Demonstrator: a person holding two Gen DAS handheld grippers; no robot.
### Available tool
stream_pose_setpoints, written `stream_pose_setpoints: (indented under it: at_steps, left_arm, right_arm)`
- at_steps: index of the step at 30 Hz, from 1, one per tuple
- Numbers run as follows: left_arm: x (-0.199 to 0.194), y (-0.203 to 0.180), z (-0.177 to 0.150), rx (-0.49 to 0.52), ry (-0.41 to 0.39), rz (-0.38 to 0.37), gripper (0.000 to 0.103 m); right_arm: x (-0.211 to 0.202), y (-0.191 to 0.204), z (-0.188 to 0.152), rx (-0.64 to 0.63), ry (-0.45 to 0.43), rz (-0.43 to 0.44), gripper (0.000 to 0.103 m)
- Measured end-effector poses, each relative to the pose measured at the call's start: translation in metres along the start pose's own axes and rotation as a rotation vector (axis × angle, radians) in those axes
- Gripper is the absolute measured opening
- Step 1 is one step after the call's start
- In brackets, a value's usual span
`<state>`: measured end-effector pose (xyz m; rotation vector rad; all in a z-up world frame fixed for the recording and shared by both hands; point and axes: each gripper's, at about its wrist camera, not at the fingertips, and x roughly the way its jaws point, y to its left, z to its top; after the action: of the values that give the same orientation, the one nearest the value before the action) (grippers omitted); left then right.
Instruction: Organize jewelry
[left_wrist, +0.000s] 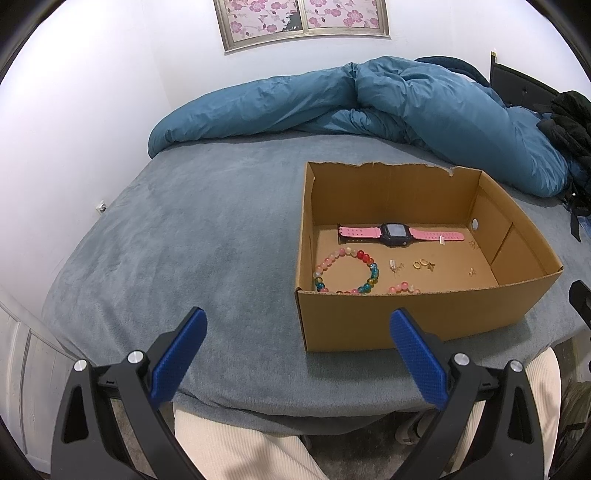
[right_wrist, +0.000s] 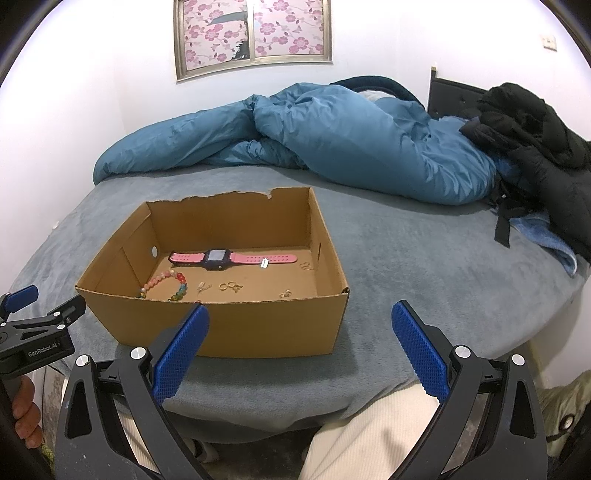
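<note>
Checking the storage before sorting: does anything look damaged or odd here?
The cardboard box has a ragged, torn far rim. Inside, the pink watch, beaded bracelet and small gold pieces lie loose, unsorted.
</note>
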<state>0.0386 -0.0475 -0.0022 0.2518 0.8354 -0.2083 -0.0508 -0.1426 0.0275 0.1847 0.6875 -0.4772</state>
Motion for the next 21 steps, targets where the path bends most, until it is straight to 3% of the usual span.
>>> stream_pose_setpoints:
  at_steps: [21]
  left_arm:
    - [0.002, 0.01, -0.004, -0.011, 0.031, 0.015, 0.097]
  right_arm:
    - [0.001, 0.001, 0.0, -0.001, 0.003, 0.002, 0.095]
